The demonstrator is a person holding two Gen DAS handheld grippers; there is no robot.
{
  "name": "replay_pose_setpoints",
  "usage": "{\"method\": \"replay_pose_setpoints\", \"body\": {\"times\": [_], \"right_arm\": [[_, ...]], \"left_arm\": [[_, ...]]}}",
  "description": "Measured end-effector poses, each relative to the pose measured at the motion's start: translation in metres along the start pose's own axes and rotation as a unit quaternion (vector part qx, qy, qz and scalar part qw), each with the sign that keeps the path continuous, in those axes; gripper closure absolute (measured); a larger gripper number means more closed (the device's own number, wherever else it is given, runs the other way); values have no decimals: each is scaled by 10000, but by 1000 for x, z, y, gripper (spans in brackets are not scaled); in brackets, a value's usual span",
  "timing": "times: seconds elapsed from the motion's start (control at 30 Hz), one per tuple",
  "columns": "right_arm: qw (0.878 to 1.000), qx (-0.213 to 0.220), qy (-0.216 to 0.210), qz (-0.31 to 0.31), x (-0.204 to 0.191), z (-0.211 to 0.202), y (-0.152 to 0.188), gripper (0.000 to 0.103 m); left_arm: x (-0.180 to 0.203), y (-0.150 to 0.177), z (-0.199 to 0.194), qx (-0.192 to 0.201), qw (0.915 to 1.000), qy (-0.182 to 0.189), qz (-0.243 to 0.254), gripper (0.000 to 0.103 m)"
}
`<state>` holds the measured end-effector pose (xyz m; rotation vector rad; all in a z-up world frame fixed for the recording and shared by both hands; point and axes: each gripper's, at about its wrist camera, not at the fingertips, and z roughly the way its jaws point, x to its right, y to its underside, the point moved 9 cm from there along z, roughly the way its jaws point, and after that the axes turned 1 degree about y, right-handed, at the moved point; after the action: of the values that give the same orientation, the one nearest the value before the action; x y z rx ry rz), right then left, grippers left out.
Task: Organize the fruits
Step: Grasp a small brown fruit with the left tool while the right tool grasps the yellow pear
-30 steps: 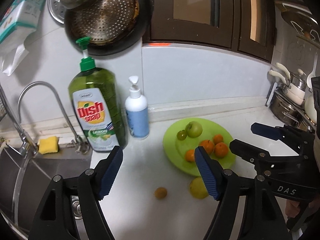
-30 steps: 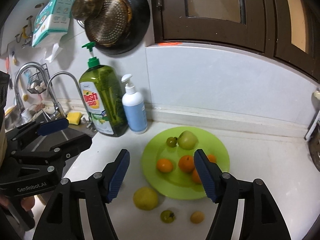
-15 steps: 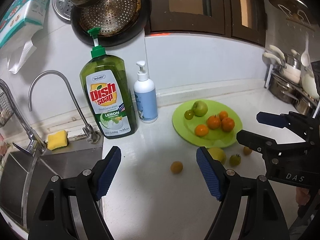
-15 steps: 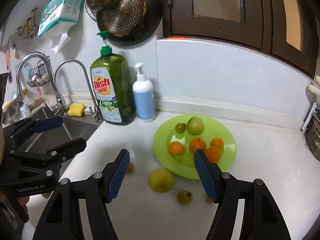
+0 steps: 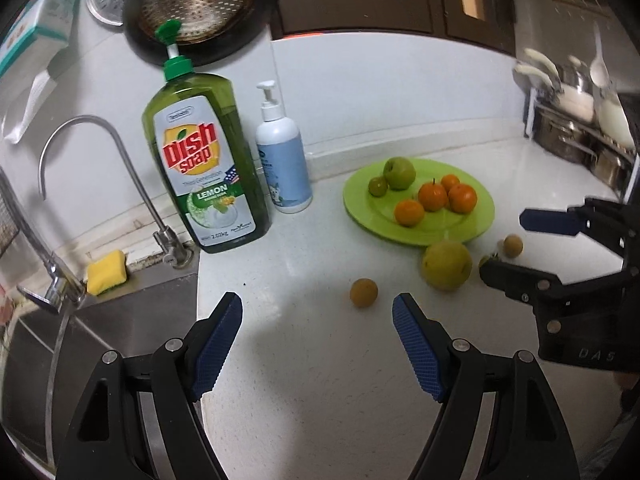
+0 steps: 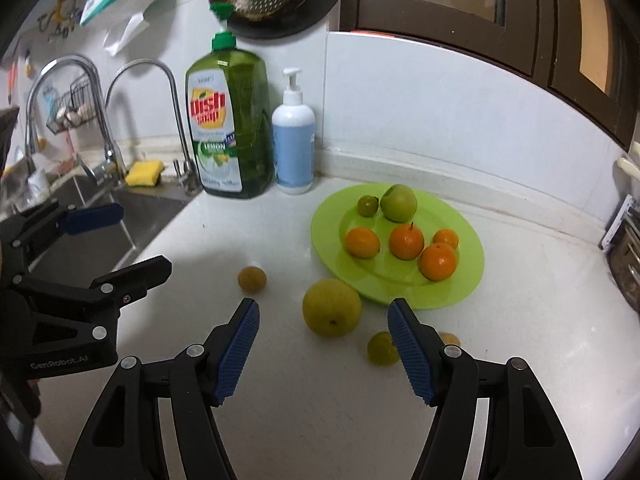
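Note:
A lime green plate (image 5: 476,216) (image 6: 468,280) on the white counter holds a green apple (image 5: 399,173) (image 6: 398,203), a small green fruit (image 6: 367,205) and several oranges (image 6: 406,241). On the counter in front of it lie a large yellow-green fruit (image 5: 446,265) (image 6: 331,307), a small brownish fruit (image 5: 363,292) (image 6: 252,279), a small green fruit (image 6: 381,348) and another small brownish fruit (image 5: 512,245), partly hidden in the right wrist view. My left gripper (image 5: 318,322) (image 6: 120,236) is open and empty, short of the brownish fruit. My right gripper (image 6: 323,322) (image 5: 508,240) is open, just short of the large fruit.
A green dish soap bottle (image 5: 204,168) and a white-blue pump bottle (image 5: 283,160) stand at the back wall. The sink (image 6: 92,224), taps and a yellow sponge (image 5: 106,272) are on the left. Pots (image 5: 576,120) stand at the far right.
Both grippers have sunk toward the counter. The fruits and the plate now sit higher and farther off in both views. Both grippers' jaws stay apart as before.

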<state>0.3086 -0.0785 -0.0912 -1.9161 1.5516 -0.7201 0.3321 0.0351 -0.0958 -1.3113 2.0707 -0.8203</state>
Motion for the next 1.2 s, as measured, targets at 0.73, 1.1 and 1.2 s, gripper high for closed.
{"method": "replay_pose_setpoints", "body": {"times": [0.73, 1.1, 1.2], "right_arm": [[9977, -652, -187, 71, 6, 64, 13, 36], [9957, -835, -330, 216, 8, 79, 18, 41], [9952, -875, -380, 232, 8, 80, 18, 44]], "left_arm": [[26, 14, 80, -498, 9959, 658, 379, 47], [33, 16, 99, -753, 9934, 839, 219, 62], [35, 16, 102, -799, 9928, 865, 197, 64]]}}
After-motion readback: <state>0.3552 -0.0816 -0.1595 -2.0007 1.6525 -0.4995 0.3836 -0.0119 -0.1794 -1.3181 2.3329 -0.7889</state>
